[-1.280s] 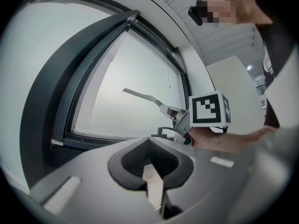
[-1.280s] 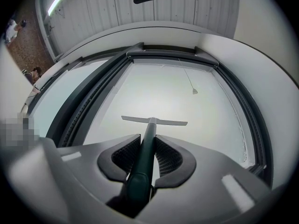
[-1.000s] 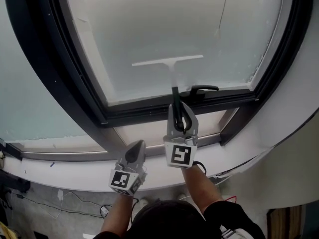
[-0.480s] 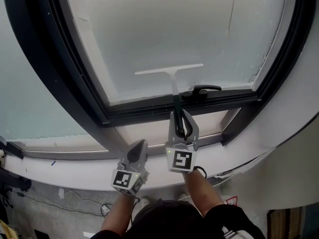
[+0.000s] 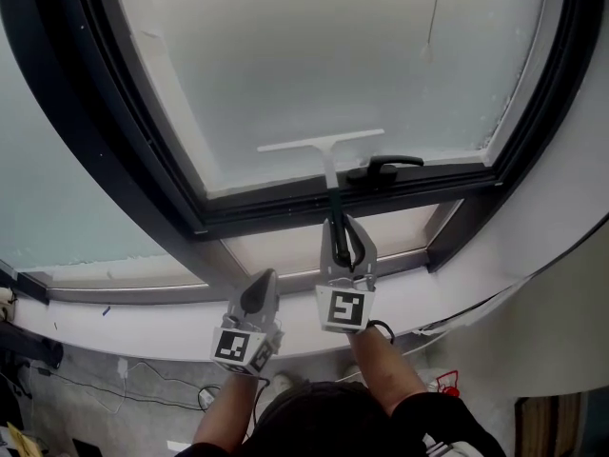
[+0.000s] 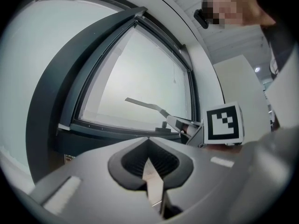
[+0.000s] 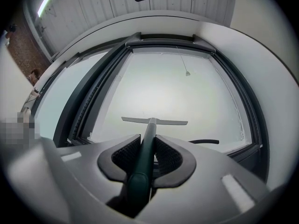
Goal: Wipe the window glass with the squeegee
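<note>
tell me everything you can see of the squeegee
The squeegee is T-shaped: a pale, slim blade bar and neck on a dark green handle. The right gripper is shut on the handle. The blade sits nearly level, seemingly against the lower window glass, just above the dark frame.

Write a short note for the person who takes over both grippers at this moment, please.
Left gripper: jaws together, empty, low beside the right one.
Right gripper: shut on the squeegee, at its dark handle.
Its blade lies level, low on the window glass, just above the window handle.
Done: cannot tell; the glass looks evenly hazy.
Left to do: probably wipe the pane above.
</note>
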Tool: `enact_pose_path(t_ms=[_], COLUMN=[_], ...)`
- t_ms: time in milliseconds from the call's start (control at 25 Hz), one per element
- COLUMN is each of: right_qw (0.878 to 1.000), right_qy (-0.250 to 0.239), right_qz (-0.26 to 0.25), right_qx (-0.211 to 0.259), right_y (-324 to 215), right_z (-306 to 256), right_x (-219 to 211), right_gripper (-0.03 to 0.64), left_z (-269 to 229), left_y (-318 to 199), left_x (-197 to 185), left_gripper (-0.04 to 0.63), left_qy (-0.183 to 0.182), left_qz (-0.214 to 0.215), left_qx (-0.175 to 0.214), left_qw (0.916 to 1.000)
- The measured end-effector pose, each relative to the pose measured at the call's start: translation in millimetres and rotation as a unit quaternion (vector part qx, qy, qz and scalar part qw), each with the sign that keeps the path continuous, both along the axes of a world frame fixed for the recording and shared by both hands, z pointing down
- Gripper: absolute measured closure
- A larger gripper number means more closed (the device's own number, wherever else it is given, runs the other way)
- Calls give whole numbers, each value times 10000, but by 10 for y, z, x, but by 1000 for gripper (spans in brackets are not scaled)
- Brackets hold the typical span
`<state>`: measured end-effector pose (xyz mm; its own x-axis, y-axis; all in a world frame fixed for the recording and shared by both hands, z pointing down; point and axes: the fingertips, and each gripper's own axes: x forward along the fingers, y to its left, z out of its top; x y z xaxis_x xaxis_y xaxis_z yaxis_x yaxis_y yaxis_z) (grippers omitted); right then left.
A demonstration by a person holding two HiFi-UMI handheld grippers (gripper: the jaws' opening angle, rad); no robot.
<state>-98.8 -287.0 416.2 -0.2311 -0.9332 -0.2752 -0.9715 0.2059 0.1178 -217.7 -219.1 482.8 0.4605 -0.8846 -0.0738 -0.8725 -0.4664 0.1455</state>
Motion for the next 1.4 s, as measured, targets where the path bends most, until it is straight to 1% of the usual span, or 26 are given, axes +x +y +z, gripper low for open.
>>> enact_pose_path(t_ms=[120,240,520,800,960,1160,1280,1400], right_qw=[10000,10000,9999,9995,9989,9986,9988,9996], right_qy=[9,-23,55,93,108,77,117,139], right_qz=[18,33,58,137,160,269,290,253], right_qx=[-78,-49,-106,-282,-419,-450,-365,-56], right_y=[-7,-13,-7,-4,-2,-2,65,206], right_z=[78,112,159,260,334,365,278,-10], right_x=[6,-11,-28,-29,-51,-40,-40,23], right_gripper=[518,518,518,518,518,518,518,518], left_z=[63,128,161,109,112,123,113,81], left_y=[6,14,13,-14,-5,25,-2,-16], left_x=[-39,-87,-121,-76,-59,-58,-100,-21], left_gripper=[597,597,597,597,597,597,597,597], left_qy=[-23,-60,32,95,91,56,204,263], left_qz=[-34,-56,-84,106,216,472,477,576], left_qx=[-39,-142,-214,-100,-168,-130,-81,59], left_qw=[10000,9999,9997,9998,9996,9988,9986,9980])
